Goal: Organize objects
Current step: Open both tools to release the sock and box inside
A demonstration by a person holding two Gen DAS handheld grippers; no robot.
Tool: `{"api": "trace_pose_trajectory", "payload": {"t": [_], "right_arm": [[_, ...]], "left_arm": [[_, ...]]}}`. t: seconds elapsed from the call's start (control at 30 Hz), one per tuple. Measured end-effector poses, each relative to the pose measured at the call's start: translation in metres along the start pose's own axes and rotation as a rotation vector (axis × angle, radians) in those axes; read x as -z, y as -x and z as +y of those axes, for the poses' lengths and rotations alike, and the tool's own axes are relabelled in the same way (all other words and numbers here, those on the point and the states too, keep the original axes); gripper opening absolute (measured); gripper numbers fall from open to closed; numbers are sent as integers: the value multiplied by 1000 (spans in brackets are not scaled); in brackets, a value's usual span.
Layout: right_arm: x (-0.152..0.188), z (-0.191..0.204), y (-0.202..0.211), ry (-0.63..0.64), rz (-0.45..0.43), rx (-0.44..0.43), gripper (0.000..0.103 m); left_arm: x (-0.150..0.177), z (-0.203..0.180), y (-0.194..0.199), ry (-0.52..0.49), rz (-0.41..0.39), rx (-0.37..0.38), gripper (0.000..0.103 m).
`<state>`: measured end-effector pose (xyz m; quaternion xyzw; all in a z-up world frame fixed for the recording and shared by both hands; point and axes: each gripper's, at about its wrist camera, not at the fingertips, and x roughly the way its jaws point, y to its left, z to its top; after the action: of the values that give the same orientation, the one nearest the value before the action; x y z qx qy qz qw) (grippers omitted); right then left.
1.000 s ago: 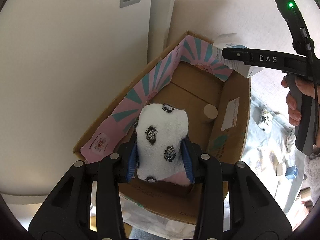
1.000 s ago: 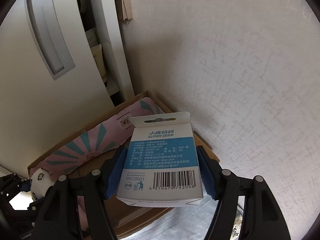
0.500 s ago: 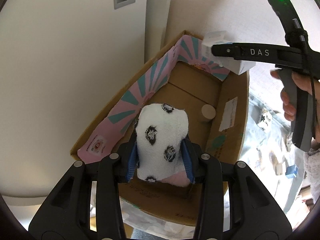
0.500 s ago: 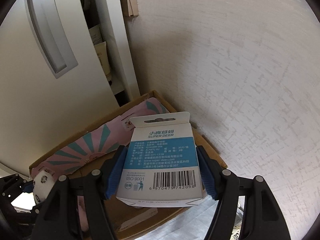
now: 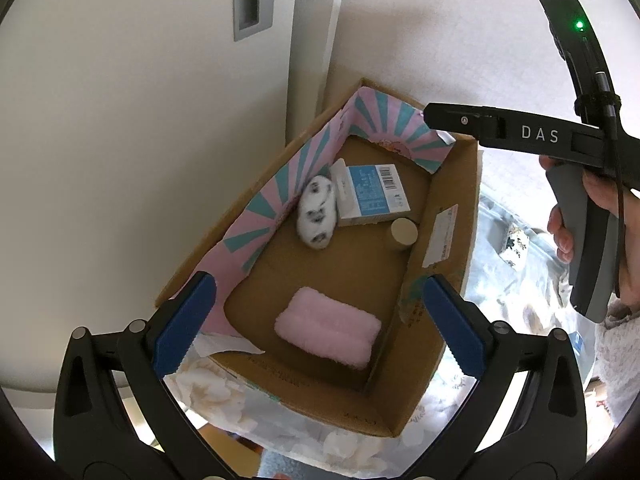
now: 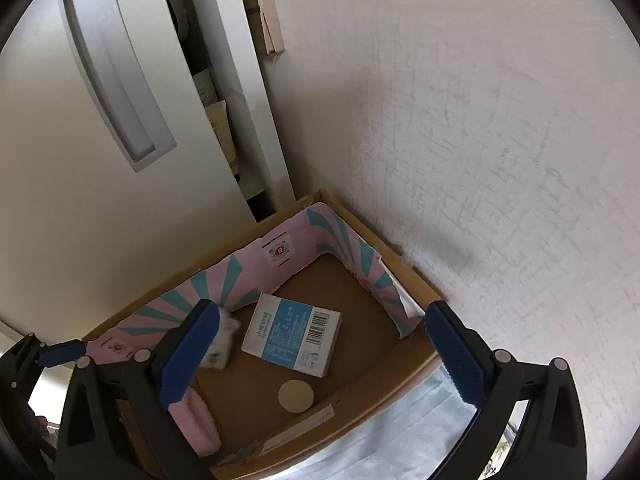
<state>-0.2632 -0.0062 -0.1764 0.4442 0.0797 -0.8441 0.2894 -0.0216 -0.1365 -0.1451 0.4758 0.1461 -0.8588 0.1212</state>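
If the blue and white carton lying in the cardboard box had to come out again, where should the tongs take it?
Probably from above, across its two long edges. The blue and white carton lies flat, barcode side up. One short end sits against the spotted plush and the small cylinder stands near one corner, so the long sides look freest.
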Motion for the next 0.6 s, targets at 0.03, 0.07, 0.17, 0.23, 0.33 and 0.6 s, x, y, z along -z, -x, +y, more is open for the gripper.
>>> {"api": "trace_pose_trajectory", "payload": {"t": [0.03,0.07,0.17,0.23,0.33,0.6], "right_arm": [[1,-4,0,-4,-1,0,103],[4,-2,2,-10,-4,2,103],[11,11,0,-21,1,2,103],[14,18,2,-29,4,-1,103],[17,20,17,-46,4,4,103],[20,5,82,-97,-60,78,103]], "left_arm": [[0,-2,2,-2,-4,2,103],[0,-1,5,-5,-7,6,103],[6,-4,12,-15,-11,11,103],[9,-4,16,-26,-7,9,103],[12,-7,22,-49,-8,7,103],[-9,-28,51,-132,-71,45,103]]}}
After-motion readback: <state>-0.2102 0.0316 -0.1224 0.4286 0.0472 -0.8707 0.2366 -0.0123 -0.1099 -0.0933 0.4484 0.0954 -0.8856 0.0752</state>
